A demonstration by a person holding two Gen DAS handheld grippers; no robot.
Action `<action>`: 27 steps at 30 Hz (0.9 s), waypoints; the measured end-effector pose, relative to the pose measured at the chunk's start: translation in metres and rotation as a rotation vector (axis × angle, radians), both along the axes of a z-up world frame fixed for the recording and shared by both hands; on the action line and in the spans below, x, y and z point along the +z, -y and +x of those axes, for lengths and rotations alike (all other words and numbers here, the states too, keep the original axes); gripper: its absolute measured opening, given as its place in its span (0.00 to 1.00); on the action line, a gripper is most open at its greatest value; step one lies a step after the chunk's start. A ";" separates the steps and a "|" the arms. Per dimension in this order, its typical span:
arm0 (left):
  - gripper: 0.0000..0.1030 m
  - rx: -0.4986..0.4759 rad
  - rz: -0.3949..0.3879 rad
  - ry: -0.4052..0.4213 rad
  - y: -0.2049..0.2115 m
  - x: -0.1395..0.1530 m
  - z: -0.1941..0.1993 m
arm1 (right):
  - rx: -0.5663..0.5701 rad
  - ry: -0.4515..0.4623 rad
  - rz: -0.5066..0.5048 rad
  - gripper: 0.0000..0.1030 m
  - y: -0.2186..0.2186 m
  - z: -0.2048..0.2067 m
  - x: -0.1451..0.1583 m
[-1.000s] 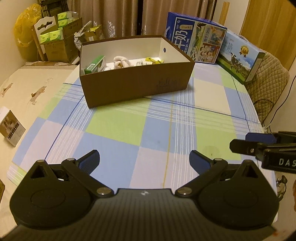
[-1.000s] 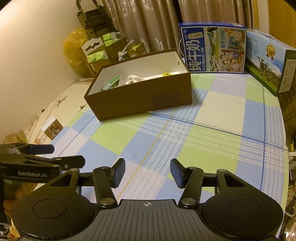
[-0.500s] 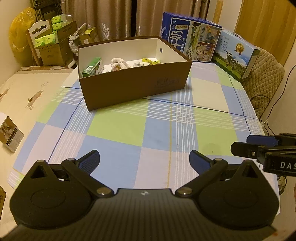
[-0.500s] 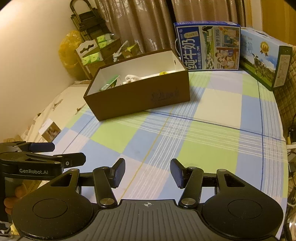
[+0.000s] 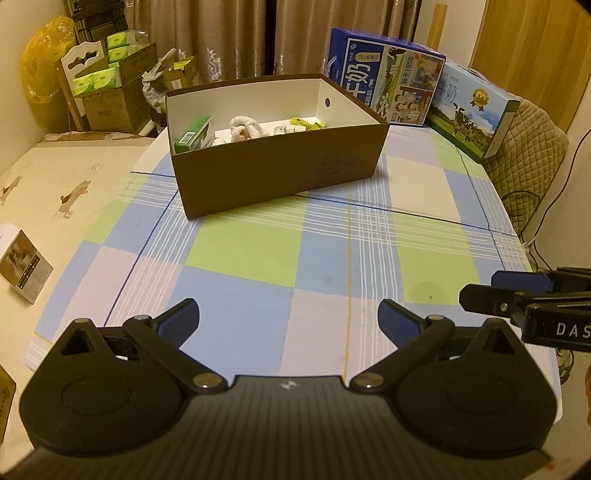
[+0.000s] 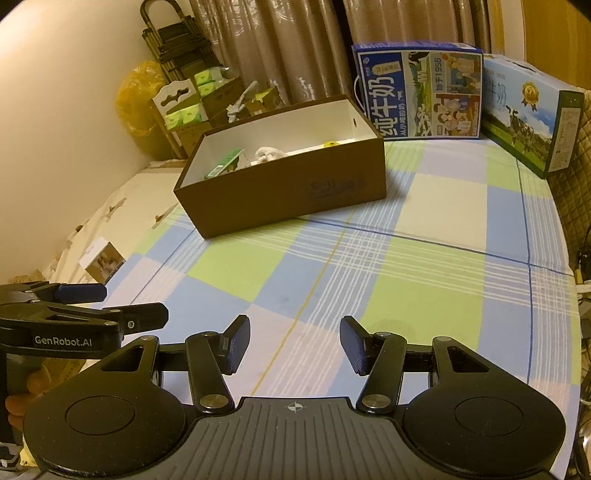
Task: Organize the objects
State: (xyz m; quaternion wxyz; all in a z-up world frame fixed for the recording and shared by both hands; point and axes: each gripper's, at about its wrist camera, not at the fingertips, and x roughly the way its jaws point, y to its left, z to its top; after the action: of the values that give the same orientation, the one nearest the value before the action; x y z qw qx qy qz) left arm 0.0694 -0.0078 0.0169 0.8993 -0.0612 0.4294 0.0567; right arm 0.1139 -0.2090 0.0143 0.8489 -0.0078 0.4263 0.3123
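The left hand-held gripper (image 5: 288, 317) hangs low over the near edge of the worktop, level and pointing toward the far side, its blue-padded fingers (image 5: 181, 319) spread wide with nothing between them. The right hand-held gripper (image 6: 293, 345) sits alongside at much the same height, its fingers (image 6: 236, 345) parted as well, though less widely, and equally empty. Each shows up at the edge of the other's view — the right one at the right rim of the left wrist view, the left one at the lower left of the right wrist view, where fingers of a person's hand (image 6: 26, 391) wrap its grip.

The worktop (image 5: 258, 258) wears a checked cloth of blue, green and pale squares, bare in front of both grippers. Toward its far side stands an open brown cardboard box (image 5: 280, 170) with a white interior, set at a slight angle. Inside it are a green carton (image 5: 194, 134) leaning at the left end, a pale knotted bundle (image 5: 243, 127) near the middle, and a yellow packet (image 5: 306, 123) further right; a few smaller items between them are too small to tell.

Behind the box, two milk cartons stand at the back edge: a blue milk case (image 5: 384, 88) and a second milk case (image 5: 476, 114) with a cow picture, beside a quilted chair back (image 5: 532, 155). To the left lies a cream surface with a small photo-printed box (image 5: 24, 266) on it. Brown curtains (image 5: 229, 33), a yellow plastic bag (image 5: 40, 70) and cardboard boxes of green packs (image 5: 110, 85) fill the back of the room.
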 end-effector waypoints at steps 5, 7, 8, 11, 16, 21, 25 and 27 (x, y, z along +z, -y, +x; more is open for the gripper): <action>0.99 0.005 -0.002 -0.006 -0.001 -0.002 -0.002 | 0.006 -0.002 -0.006 0.50 0.000 0.000 -0.001; 0.99 0.005 -0.002 -0.007 -0.001 -0.003 -0.002 | 0.007 -0.004 -0.007 0.50 0.000 -0.001 -0.002; 0.99 0.006 -0.002 -0.008 -0.001 -0.003 -0.002 | 0.008 -0.006 -0.008 0.50 0.000 0.000 -0.002; 0.99 0.009 -0.001 -0.011 -0.002 -0.004 -0.002 | 0.011 -0.009 -0.008 0.50 -0.001 0.000 -0.003; 0.99 0.014 0.002 -0.010 -0.001 -0.005 -0.001 | 0.014 -0.012 -0.010 0.50 -0.002 0.002 -0.005; 0.99 0.020 0.001 -0.009 -0.002 -0.005 0.001 | 0.021 -0.009 -0.009 0.50 -0.002 0.004 -0.005; 0.99 0.026 0.003 -0.008 -0.002 -0.005 0.001 | 0.026 -0.010 -0.009 0.50 -0.003 0.005 -0.006; 0.99 0.028 0.003 -0.007 -0.003 -0.005 0.002 | 0.028 -0.010 -0.009 0.50 -0.003 0.006 -0.006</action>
State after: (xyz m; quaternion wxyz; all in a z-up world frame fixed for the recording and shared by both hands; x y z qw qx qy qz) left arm 0.0711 -0.0051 0.0120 0.8971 -0.0658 0.4313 0.0700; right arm 0.1200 -0.2057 0.0083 0.8421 -0.0159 0.4319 0.3225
